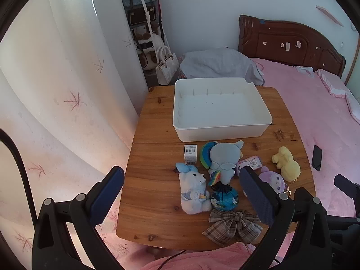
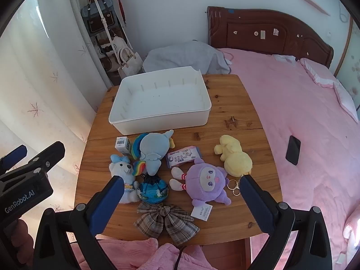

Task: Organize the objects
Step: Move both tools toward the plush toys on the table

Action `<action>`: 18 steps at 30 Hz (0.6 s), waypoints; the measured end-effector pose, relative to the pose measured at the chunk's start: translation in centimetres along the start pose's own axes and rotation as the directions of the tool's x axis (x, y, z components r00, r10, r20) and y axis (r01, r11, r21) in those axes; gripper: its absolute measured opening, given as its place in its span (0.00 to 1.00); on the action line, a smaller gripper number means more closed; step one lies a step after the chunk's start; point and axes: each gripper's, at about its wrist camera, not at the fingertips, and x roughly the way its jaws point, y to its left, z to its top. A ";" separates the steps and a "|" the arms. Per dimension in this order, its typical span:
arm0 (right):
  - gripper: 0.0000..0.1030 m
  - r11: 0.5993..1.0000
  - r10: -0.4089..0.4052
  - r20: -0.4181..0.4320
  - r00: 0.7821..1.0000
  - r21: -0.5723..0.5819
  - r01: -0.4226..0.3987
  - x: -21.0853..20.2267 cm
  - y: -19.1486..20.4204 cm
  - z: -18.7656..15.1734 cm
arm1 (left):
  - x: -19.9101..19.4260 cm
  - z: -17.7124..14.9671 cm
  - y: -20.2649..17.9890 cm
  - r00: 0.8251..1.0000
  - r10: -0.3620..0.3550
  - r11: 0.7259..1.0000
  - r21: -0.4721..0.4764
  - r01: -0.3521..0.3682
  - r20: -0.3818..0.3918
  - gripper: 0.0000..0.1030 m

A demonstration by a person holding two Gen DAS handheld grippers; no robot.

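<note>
An empty white bin stands at the far side of the wooden table. In front of it lie a white bear, a blue pony plush, a small white box, a blue pouch, a plaid bow, a purple plush, a yellow plush and a pink packet. My left gripper is open and empty above the near table. My right gripper is open and empty above the toys.
A pink bed with a black phone lies to the right. A white curtain hangs at the left. Bags hang on a rack behind the table. A grey cloth bundle sits behind the bin.
</note>
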 end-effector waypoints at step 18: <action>1.00 0.992 -0.086 -0.014 0.996 0.090 0.087 0.1 0.6 1.0 | 0.7 0.5 0.7 1.000 -0.007 1.000 0.012 0.007 -0.014 0.99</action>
